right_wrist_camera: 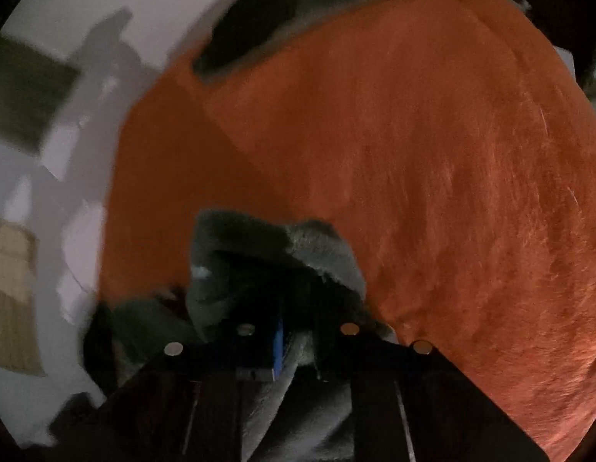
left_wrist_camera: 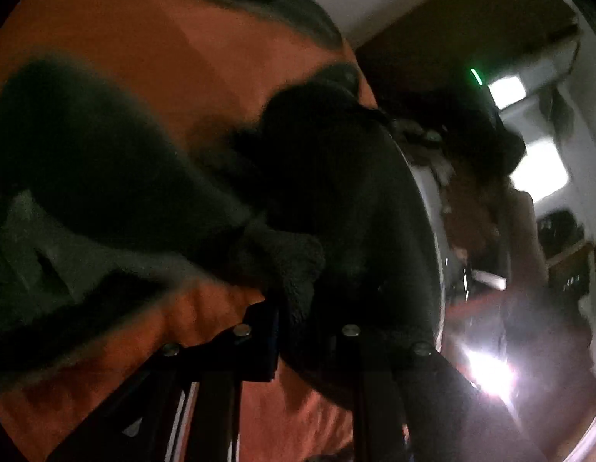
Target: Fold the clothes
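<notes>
A dark grey-green fleece garment (left_wrist_camera: 105, 177) lies bunched across an orange cover (left_wrist_camera: 221, 57). My left gripper (left_wrist_camera: 298, 308) is shut on a fold of this fleece near the bottom of the left wrist view. To its right a black mass (left_wrist_camera: 355, 192) hides part of the fabric, and I cannot tell what it is. In the right wrist view my right gripper (right_wrist_camera: 298, 331) is shut on a rumpled edge of the grey fleece (right_wrist_camera: 267, 238), which drapes back between the fingers. The orange cover (right_wrist_camera: 413, 154) fills the view beyond it.
Another dark piece of cloth (right_wrist_camera: 259, 27) lies at the far edge of the orange cover. A pale surface (right_wrist_camera: 67, 115) and a tan patch (right_wrist_camera: 9, 288) lie past the cover's left edge. Bright lights (left_wrist_camera: 505, 88) and dim room clutter show at the right of the left wrist view.
</notes>
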Demonstrator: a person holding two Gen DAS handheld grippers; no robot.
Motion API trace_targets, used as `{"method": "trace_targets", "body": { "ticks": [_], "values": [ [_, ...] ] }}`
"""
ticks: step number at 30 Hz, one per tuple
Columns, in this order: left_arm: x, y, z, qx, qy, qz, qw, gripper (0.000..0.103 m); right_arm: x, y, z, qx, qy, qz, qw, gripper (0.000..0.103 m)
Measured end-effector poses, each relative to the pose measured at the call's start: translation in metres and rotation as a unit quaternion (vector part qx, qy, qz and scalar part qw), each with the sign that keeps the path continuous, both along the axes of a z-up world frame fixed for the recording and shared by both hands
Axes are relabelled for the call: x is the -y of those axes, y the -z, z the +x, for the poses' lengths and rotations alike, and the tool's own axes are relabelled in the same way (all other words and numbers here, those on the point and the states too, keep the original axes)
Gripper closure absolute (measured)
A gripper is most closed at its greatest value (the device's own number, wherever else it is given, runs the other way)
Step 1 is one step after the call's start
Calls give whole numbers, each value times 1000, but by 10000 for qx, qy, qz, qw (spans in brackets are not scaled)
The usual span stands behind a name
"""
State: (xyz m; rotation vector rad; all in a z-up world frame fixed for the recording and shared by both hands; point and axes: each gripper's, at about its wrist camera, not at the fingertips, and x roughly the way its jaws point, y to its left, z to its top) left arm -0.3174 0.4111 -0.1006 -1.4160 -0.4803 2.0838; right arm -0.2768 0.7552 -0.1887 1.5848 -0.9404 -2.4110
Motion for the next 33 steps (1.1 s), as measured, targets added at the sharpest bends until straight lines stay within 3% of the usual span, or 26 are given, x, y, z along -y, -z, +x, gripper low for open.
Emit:
{"method": "trace_targets", "body": {
  "ticks": [2, 5, 7, 11, 13, 15, 16, 20, 22, 26, 30, 33],
  "values": [
    [7, -33, -29, -525, -232, -46, 9983, 89, -17, -27, -9, -361, 333, -187, 9986, 100],
    [21, -107, -73, -1363, -595, -87, 9888, 89, -52, -114, -15, -1653, 949, -128, 9816, 103],
    [31, -161, -91, -1891, -802, -103, 9786, 90, -62, -158, -14, -2088, 992, -91, 9729, 103],
    [46, -235, -72, -2762, -841, -95, 9574, 90, -39, -194, -16, -2049, -124, -288, 9783, 103],
    [59, -250, -54, -2834, -829, -43, 9554, 90, -3, -175, -17, -1737, -789, -167, 9815, 92],
    [72, -246, -43, -2628, -769, 70, 9618, 90, 29, -138, -22, -1247, -1244, -438, 9834, 40],
    [81, -241, -36, -2520, -706, 109, 9651, 90, 42, -116, -25, -1001, -1354, -703, 9832, 32],
    [133, -208, 11, -2143, -432, 192, 9756, 90, 78, -38, -36, -159, -1492, -1830, 9716, 30],
    [166, -184, 39, -1945, -323, 176, 9802, 90, 90, 0, -47, 287, -1467, -2201, 9640, 23],
    [228, -120, 72, -1252, -665, -30, 9899, 90, 111, 37, -70, 833, -1745, -2122, 9579, 21],
    [264, -73, 90, -790, -1114, -19, 9906, 90, 126, 27, -55, 800, -1974, -1595, 9639, 21],
    [272, -54, 105, -697, -1150, 3, 9909, 90, 123, 26, -32, 910, -1997, -1501, 9640, 21]
  ]
}}
